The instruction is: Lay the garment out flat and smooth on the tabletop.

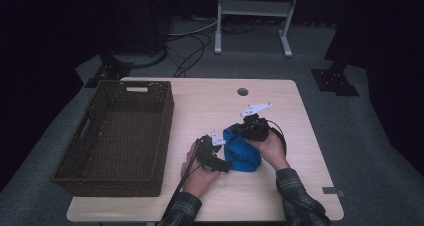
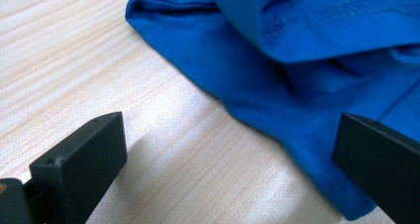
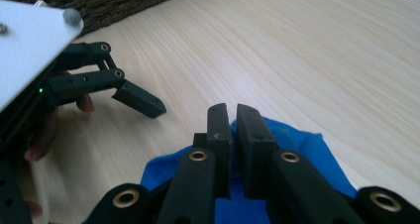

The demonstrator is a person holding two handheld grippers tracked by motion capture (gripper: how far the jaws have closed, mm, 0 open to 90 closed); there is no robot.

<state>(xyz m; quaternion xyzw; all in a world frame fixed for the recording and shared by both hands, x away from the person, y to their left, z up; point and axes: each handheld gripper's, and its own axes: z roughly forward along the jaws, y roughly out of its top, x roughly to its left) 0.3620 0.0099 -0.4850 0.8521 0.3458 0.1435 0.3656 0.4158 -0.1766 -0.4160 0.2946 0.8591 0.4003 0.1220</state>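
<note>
Overhead camera faces forward; gripper cameras hug the table (image 1: 280, 196).

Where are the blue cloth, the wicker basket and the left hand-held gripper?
blue cloth (image 1: 242, 153), high view, middle of the fabric.
wicker basket (image 1: 165, 131), high view, right wall.
left hand-held gripper (image 2: 228, 157), left gripper view, midway between its open jaws.

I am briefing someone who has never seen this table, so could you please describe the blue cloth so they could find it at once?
Start at the light wooden table, with a dark woven basket on its left half. To the basket's right, near the front edge between the person's two hands, lies the blue cloth, crumpled in a heap. It is the only soft, brightly coloured thing there.
</note>
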